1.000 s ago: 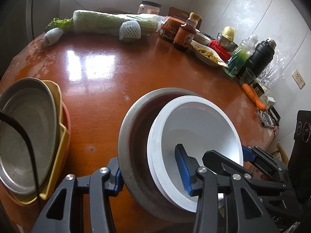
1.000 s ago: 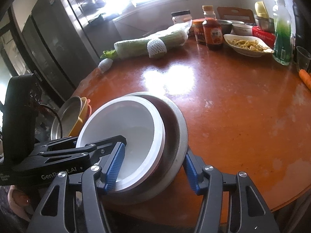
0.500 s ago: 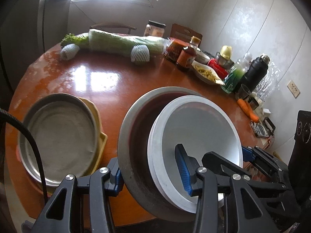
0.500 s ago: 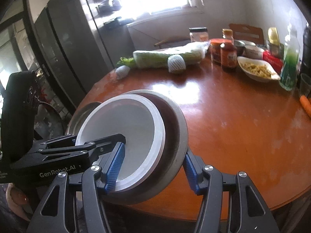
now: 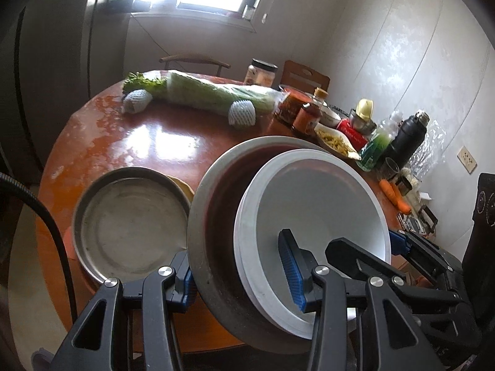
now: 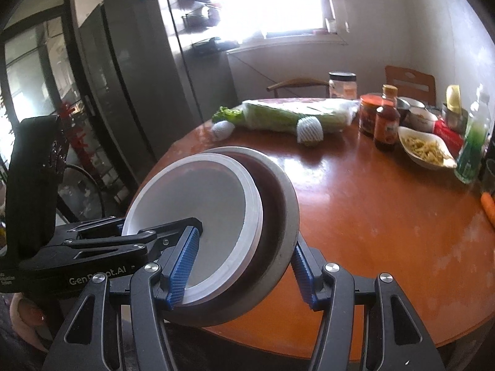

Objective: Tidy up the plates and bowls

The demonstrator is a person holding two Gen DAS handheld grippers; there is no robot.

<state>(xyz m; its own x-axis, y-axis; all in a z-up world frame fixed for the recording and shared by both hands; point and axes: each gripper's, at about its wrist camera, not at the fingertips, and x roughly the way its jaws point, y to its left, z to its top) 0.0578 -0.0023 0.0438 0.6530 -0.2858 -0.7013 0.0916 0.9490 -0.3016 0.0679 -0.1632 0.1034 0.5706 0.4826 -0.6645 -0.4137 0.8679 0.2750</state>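
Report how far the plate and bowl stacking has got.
Done: a metal plate already tops a stack on the table, with a yellow dish under it. In hand: the left gripper and right gripper both clamp the grey bowl holding the white bowl, lifted off the table. Left: setting that pair down.

Left tongs (image 5: pixel 239 273) clamping nested steel bowl (image 5: pixel 216 213) and white bowl (image 5: pixel 321 198), steel plate (image 5: pixel 130 225) beside
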